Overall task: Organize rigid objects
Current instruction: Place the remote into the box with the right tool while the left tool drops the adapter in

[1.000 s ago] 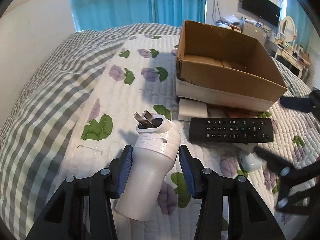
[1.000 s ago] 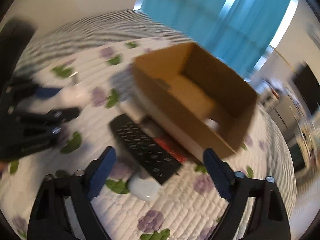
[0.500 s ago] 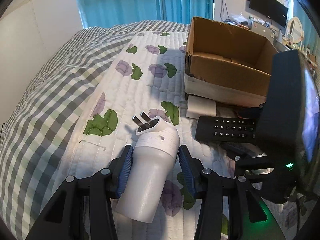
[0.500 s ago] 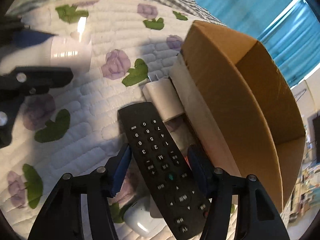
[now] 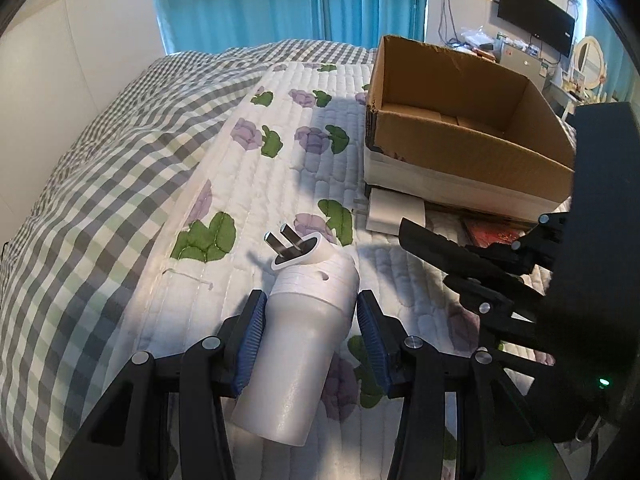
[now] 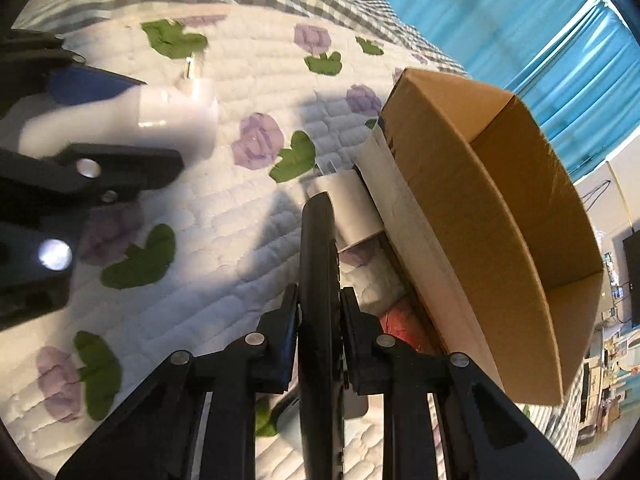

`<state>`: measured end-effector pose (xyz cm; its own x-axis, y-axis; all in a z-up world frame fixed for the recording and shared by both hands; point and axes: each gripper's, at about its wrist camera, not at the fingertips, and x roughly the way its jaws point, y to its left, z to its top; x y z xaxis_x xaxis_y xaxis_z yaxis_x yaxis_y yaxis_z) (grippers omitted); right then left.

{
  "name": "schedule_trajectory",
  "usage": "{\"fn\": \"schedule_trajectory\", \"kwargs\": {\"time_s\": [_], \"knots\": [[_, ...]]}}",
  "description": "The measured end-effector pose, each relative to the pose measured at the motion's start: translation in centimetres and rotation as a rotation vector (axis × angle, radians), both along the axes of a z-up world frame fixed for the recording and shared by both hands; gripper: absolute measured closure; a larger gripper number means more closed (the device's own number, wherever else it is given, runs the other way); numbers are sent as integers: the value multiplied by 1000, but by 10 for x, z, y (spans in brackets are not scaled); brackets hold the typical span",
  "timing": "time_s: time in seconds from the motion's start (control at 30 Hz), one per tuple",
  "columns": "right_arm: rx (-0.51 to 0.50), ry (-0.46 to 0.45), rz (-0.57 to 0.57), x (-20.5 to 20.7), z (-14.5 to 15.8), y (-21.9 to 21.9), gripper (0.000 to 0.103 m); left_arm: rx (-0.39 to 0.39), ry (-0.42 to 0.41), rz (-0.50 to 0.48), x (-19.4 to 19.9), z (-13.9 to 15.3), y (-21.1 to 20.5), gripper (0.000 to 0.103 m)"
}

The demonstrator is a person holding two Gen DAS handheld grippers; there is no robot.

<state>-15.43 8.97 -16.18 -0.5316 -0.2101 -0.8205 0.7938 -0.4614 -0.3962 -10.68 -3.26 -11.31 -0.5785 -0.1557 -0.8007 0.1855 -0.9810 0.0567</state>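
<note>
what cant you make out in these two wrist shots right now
1. Button face of the black remote control: right wrist view shows it edge-on in the right gripper.
2. Floor of the brown cardboard box: its near wall hides much of it in the left wrist view.
3. Red flat item beside the box: mostly hidden by the right gripper.
4. White plug-in device in the left gripper: blurred in the right wrist view.

White plug (image 5: 304, 328), black remote (image 6: 318, 280), brown box (image 5: 468, 136) — quilt (image 5: 280, 184) white with purple-green flowers.

Teal curtains (image 5: 288, 0), white wall (image 5: 80, 48), wall-mounted television (image 5: 536, 26), perhaps a vanity mirror (image 5: 588, 58).
</note>
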Motion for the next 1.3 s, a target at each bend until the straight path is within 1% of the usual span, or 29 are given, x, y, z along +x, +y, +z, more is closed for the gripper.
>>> {"fn": "schedule_trajectory", "kwargs": {"time_s": [0.13,0.3,0.33,0.43,0.5,0.53,0.6,0.67,0.77,0.87,0.93,1.0,1.07,1.17,1.23,1.3], "knots": [[-21,6,-24,8,12,9,84,9,8,-3,7,6,-1,55],[-79,66,-72,22,41,15,85,3,27,-23,14,18,3,55],[-90,72,-85,22,46,9,85,5,35,-31,16,22,4,55],[-122,99,-126,31,63,15,85,5,57,-53,20,34,8,55],[-159,109,-169,33,77,20,85,-17,86,-71,22,46,13,55],[-174,118,-186,30,80,15,85,-35,104,-79,22,53,16,55],[-215,132,-230,28,93,17,85,-42,126,-98,18,64,20,55],[-259,133,-277,25,108,24,85,-34,152,-124,11,78,22,55],[-313,140,-340,17,128,34,85,-64,198,-155,-2,95,29,55],[-361,155,-400,3,148,44,85,-63,236,-203,-24,113,36,55],[-396,166,-440,-7,160,53,85,-110,275,-224,-41,124,45,55],[-436,174,-485,-16,170,63,85,-126,301,-249,-54,130,51,55],[-465,175,-520,-31,176,68,85,-109,305,-289,-73,132,56,55],[-494,178,-560,-55,177,71,85,-107,311,-311,-97,130,64,55],[-511,176,-582,-70,174,72,85,-112,312,-320,-110,126,67,55],[-526,159,-606,-85,166,73,85,-99,298,-331,-125,119,68,55]]}}
